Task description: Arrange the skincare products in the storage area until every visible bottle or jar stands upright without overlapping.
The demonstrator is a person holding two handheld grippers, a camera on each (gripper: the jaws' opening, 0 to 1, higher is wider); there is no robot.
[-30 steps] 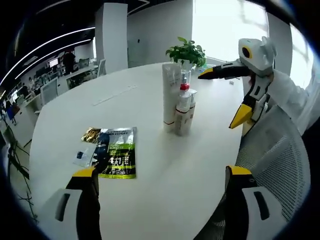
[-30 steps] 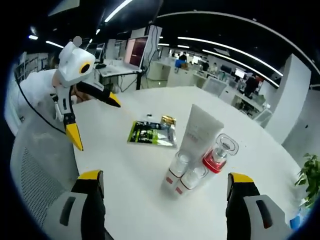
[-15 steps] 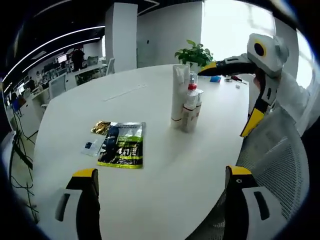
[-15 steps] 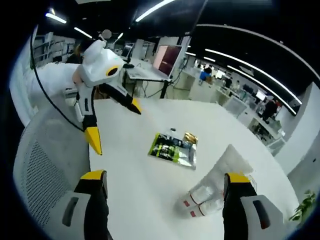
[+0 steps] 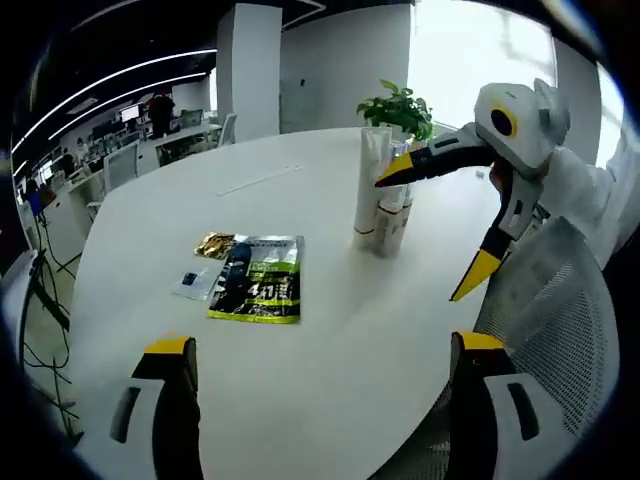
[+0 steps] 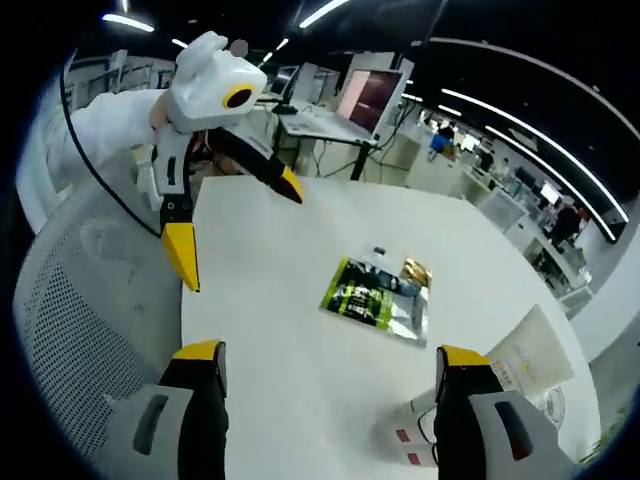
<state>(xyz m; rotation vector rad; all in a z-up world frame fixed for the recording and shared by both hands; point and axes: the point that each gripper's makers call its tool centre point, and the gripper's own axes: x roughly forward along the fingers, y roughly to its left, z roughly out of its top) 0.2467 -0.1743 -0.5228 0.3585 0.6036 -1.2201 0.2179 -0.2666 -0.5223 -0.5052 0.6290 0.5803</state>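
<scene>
**Right gripper closes in on the product cluster**

Within the last second the right gripper (image 5: 455, 215) has swung in toward the skincare cluster. In the left gripper view its upper yellow-tipped finger now reaches across the front of the tall white squeeze tube (image 5: 370, 185), while half a second ago it stood higher and clear of it. In the right gripper view the tube and the small white red-banded bottles (image 6: 415, 435) have slid down to lie just beside the right-hand finger, partly hidden behind it. The fingers of the right gripper stand wide apart, clamped on nothing.

The left gripper (image 6: 228, 215) hangs well back over the round white tabletop (image 5: 330, 340), its fingers also apart. The green-and-black foil sachet (image 5: 257, 290) lies flat ahead of them, nearer the left-hand finger.

The products look upright but tightly packed, so this reads as an approach to separate or check them; any grasp is yet to come.
</scene>
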